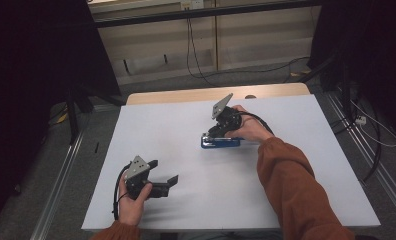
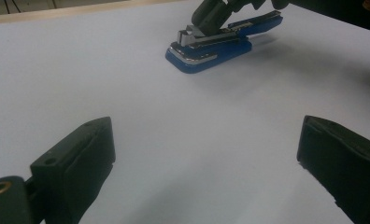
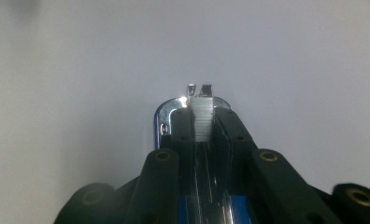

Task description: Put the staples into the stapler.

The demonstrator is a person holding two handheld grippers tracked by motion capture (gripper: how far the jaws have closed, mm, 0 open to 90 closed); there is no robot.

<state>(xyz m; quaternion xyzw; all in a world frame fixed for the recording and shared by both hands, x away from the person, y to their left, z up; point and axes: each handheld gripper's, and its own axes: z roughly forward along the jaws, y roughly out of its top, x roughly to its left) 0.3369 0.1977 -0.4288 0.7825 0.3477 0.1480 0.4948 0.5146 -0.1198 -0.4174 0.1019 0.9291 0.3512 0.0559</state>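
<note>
A blue stapler [image 1: 220,142] lies right of the middle of the white table [image 1: 296,165], its blue lid [image 2: 255,22] tilted up above the blue base [image 2: 206,55]. My right gripper [image 1: 213,134] points down at the stapler's front end. In the right gripper view that gripper [image 3: 202,114] is shut on a silver ridged staple strip [image 3: 202,125] that lies in the stapler's channel, beside the chrome nose [image 3: 167,112]. My left gripper [image 1: 165,171] rests low at the front left, held in a hand. Its jaws stand wide apart with nothing between them [image 2: 206,140], aimed toward the stapler.
A bare wooden strip [image 1: 186,95] runs along the table's far edge. Behind it are cables [image 1: 191,55] on the floor and a pale wall panel. Dark stands [image 1: 73,110] and floor rails [image 1: 376,165] flank the table. An orange sleeve [image 1: 291,190] crosses the front right.
</note>
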